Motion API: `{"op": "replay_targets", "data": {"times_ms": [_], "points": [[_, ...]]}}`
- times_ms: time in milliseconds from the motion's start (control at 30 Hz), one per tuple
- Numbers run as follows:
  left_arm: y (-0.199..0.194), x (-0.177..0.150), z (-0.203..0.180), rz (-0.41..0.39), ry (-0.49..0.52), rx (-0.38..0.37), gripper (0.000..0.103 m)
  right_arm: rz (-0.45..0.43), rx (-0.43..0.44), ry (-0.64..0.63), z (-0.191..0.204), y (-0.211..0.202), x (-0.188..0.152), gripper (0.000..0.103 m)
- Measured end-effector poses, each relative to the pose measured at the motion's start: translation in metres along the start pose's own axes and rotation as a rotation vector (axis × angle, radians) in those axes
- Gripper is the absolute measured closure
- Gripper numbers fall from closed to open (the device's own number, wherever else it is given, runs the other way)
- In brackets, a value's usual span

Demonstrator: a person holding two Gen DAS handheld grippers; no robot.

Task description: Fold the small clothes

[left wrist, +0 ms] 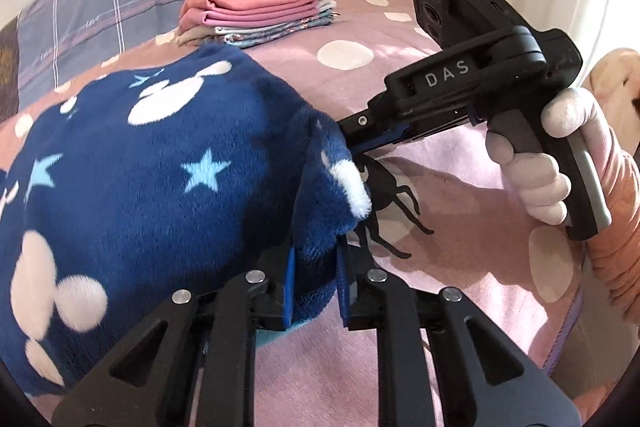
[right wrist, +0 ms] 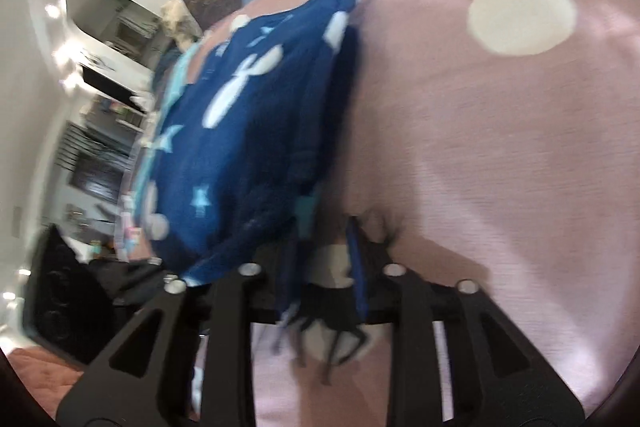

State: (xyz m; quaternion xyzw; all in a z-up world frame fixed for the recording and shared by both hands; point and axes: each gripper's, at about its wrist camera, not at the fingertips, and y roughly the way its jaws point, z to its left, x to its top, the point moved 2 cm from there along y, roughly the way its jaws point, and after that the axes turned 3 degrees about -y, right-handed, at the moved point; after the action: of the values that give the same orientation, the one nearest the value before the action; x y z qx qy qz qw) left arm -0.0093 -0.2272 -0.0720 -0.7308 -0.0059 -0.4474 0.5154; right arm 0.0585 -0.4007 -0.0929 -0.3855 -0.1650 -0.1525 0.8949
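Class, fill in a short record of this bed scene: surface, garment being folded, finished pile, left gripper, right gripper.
surface: pink bedspread with pale dots
garment: navy fleece top with white and blue shapes, partly folded
pile: folded clothes stacked behind the top
left gripper: closed on the top's near edge
right gripper: jaws apart at the top's edge; picture blurred, grip unclear
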Motion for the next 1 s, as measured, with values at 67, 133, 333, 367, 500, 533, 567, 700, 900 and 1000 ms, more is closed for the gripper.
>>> {"op": "replay_targets", "data": {"times_ms": [67,133,333,367,500,533,567,700,900,1000], "points": [[0.002,0.000,-0.002,-0.006,0.002,0.002,0.085,0.007,-0.004,0.004,-0.001,0.001,0.001,0.067],[0.004,-0.001,-0.004,-0.010,0.016,0.010,0.082,0.033,0.030,0.015,0.000,0.005,0.000,0.067],[0.011,0.003,-0.028,-0.026,0.112,0.064,0.051,0.049,0.097,0.004,0.017,0.017,0.007,0.058],[0.014,0.004,-0.032,-0.031,0.134,0.079,0.051,0.056,0.072,-0.008,0.020,0.021,0.008,0.054],[0.021,0.009,-0.029,-0.040,0.135,0.103,0.079,0.062,0.032,0.003,0.019,0.022,0.008,0.056],[0.020,0.010,-0.027,-0.046,0.124,0.094,0.084,0.059,0.030,0.004,0.017,0.022,0.008,0.056],[0.018,0.009,-0.025,-0.054,0.117,0.084,0.086,0.056,0.035,0.005,0.015,0.022,0.008,0.056],[0.016,0.003,-0.033,-0.062,0.160,0.075,0.088,-0.047,0.073,0.107,-0.004,0.024,0.017,0.090],[0.019,0.000,-0.034,-0.053,0.191,0.065,0.088,-0.226,0.038,0.062,0.012,-0.010,0.005,0.103],[0.025,-0.001,-0.033,-0.037,0.191,0.068,0.086,-0.287,-0.082,0.022,0.000,-0.024,0.011,0.103]]}}
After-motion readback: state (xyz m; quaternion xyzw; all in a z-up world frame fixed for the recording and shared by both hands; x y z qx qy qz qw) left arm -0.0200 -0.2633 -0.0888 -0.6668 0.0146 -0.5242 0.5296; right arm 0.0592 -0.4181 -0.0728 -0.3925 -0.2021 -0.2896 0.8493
